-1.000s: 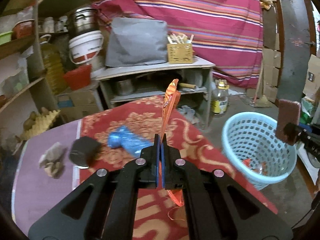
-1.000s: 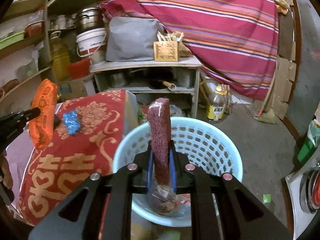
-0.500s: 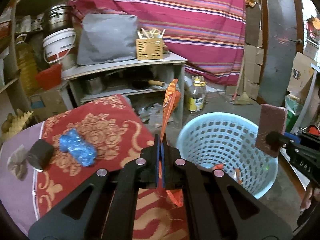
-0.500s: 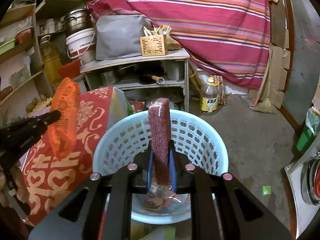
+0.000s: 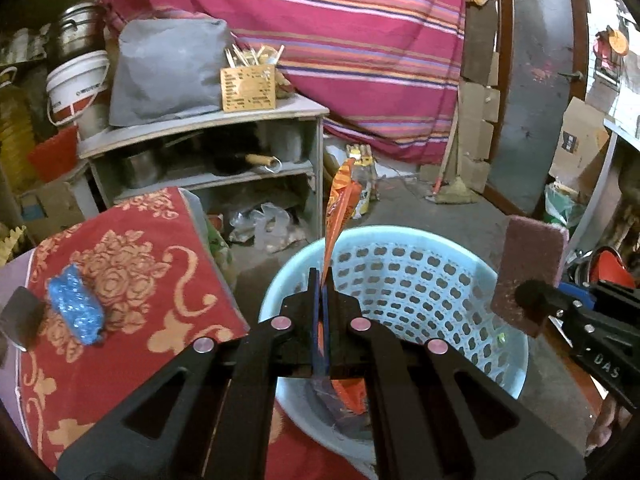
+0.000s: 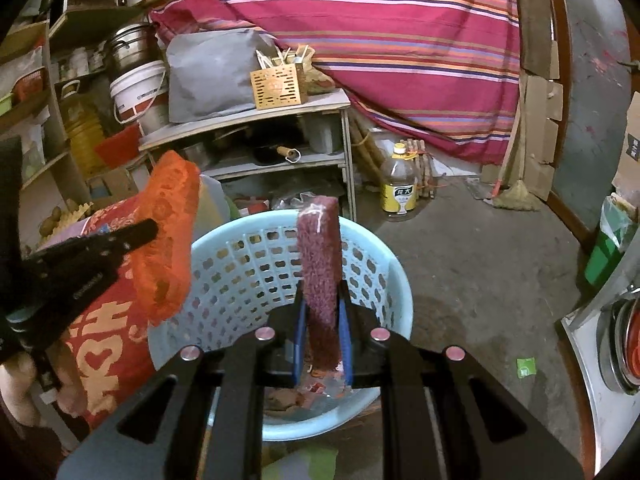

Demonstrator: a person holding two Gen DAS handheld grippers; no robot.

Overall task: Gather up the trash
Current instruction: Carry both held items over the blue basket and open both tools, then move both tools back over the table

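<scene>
Both grippers have swung from the table toward the basket, which now lies straight ahead of and under both sets of fingertips instead of off to the right. The left gripper still pinches the orange wrapper, jaws nearly touching, the wrapper standing up past the fingertips above the near rim. The right gripper still clamps the maroon scouring pad upright between its fingers, over the basket's middle. The blue wrapper and a dark block, cut off at the frame edge, stay on the red cloth, now far left of the left fingers. The grippers hide most of the scraps in the basket bottom. Beyond the fingertips are a cluttered shelf, an oil bottle on the concrete floor and a striped cloth.
</scene>
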